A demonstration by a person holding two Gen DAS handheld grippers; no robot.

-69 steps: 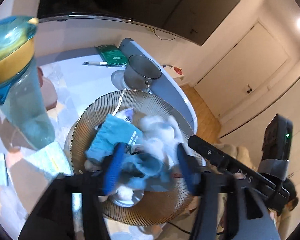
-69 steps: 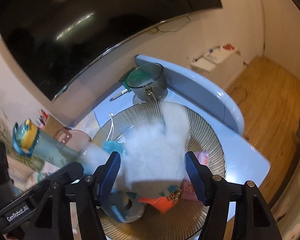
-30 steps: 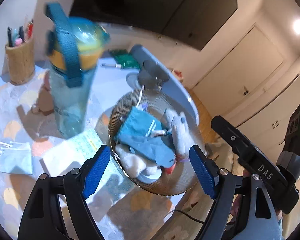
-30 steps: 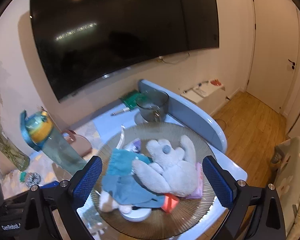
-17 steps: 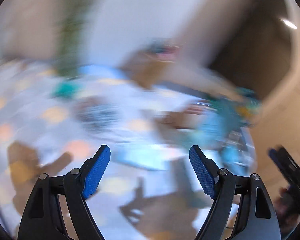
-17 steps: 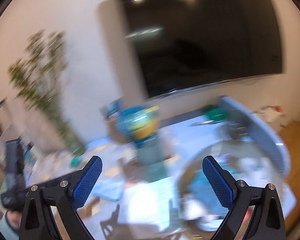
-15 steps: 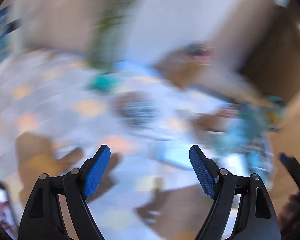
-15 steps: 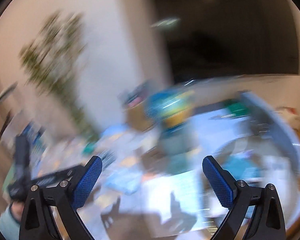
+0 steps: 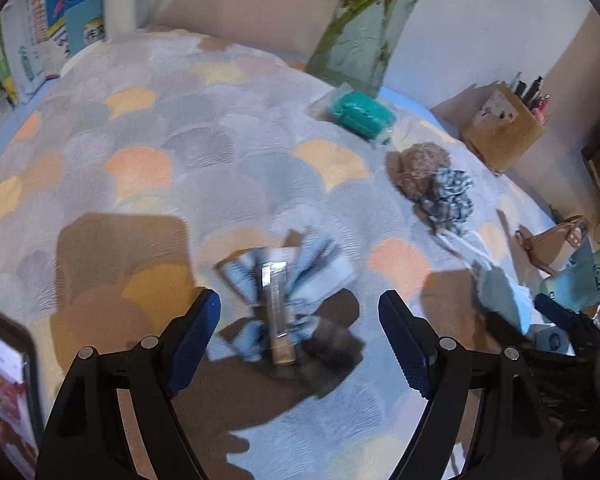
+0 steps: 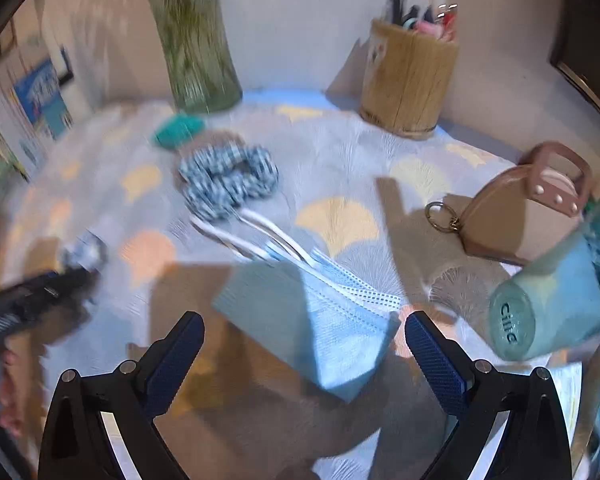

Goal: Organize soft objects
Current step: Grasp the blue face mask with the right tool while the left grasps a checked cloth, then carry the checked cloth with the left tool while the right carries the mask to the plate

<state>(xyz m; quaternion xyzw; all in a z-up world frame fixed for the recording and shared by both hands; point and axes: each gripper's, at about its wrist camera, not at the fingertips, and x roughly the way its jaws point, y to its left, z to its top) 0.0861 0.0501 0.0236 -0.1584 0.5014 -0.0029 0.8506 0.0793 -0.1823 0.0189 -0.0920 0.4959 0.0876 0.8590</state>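
My left gripper (image 9: 300,336) is open and empty, just above a light blue bow clip (image 9: 280,284) with a metal bar on the patterned cloth. My right gripper (image 10: 302,354) is open and empty over a blue face mask (image 10: 324,320) with white ear loops; the mask also shows in the left wrist view (image 9: 500,292). A blue checked scrunchie (image 10: 228,180) lies beyond the mask and also shows in the left wrist view (image 9: 448,196), beside a brown fuzzy scrunchie (image 9: 418,168). A teal soft pouch (image 9: 360,114) lies further back.
A glass vase (image 10: 192,40) with stems and a wooden pen holder (image 10: 408,80) stand at the back. A tan coin purse (image 10: 528,216) and a teal water bottle (image 10: 556,308) are at the right. A phone (image 9: 4,392) lies at the left.
Both grippers have swung left from the gold plate of soft toys to this part of the table. Both stay wide open and empty.
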